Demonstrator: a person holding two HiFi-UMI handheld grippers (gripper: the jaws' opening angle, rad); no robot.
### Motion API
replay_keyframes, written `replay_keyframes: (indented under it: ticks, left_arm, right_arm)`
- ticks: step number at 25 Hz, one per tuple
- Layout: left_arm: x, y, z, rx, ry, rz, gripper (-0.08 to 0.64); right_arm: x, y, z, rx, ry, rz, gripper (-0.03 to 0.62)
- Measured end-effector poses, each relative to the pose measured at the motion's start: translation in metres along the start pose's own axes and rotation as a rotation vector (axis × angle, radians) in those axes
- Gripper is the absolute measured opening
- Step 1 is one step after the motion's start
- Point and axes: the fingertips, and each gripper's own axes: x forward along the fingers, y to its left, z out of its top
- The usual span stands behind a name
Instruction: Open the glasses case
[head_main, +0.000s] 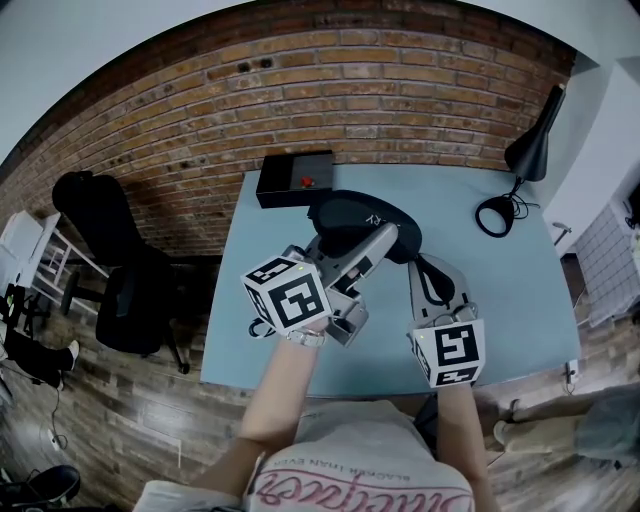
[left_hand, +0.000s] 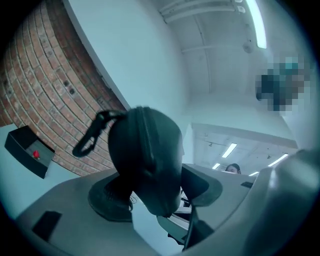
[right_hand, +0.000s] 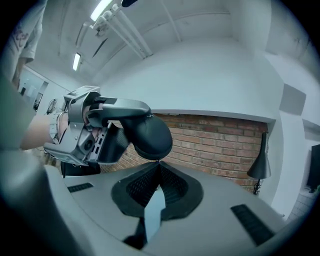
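Observation:
A black zip glasses case is lifted off the light blue table. My left gripper is shut on it from both sides. In the left gripper view the case fills the gap between the pads of the left gripper, and its loop strap hangs to the left. My right gripper is shut, with its tips at the case's right end. In the right gripper view its closed tips touch the lower edge of the case. Whether they pinch a zip tab I cannot tell.
A black box with a red button sits at the table's back edge. A black desk lamp and its coiled cable stand at the back right. A black office chair is left of the table, before a brick wall.

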Motion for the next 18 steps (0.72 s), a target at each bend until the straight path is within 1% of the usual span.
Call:
replay_keyframes:
  ticks: [3, 6, 7, 10, 11, 13, 16, 18]
  left_arm:
    - [0.003, 0.004, -0.008, -0.045, 0.000, 0.019, 0.282]
    - [0.006, 0.006, -0.009, -0.076, -0.008, 0.027, 0.282]
    - [0.007, 0.006, -0.010, -0.081, -0.009, 0.029, 0.282]
    - [0.010, 0.006, -0.014, -0.093, 0.003, 0.033, 0.288]
    - [0.010, 0.007, -0.017, -0.103, 0.011, 0.035, 0.297]
    - [0.009, 0.010, -0.022, -0.140, 0.015, 0.035, 0.318]
    - [0.008, 0.013, -0.023, -0.196, -0.002, 0.026, 0.318]
    - [0.009, 0.013, -0.023, -0.217, -0.011, 0.027, 0.318]
  right_arm:
    - [0.003, 0.015, 0.009, -0.032, -0.003, 0.028, 0.017]
    - [0.004, 0.027, 0.011, -0.099, 0.001, 0.046, 0.017]
    - [0.004, 0.029, 0.011, -0.141, 0.005, 0.043, 0.017]
    - [0.004, 0.034, 0.013, -0.322, 0.017, 0.002, 0.017]
    - [0.003, 0.035, 0.013, -0.359, 0.014, -0.014, 0.017]
    - [0.002, 0.035, 0.013, -0.404, 0.008, -0.032, 0.017]
    - [0.000, 0.036, 0.013, -0.470, 0.001, -0.023, 0.017]
    - [-0.001, 0.040, 0.012, -0.532, -0.002, -0.018, 0.017]
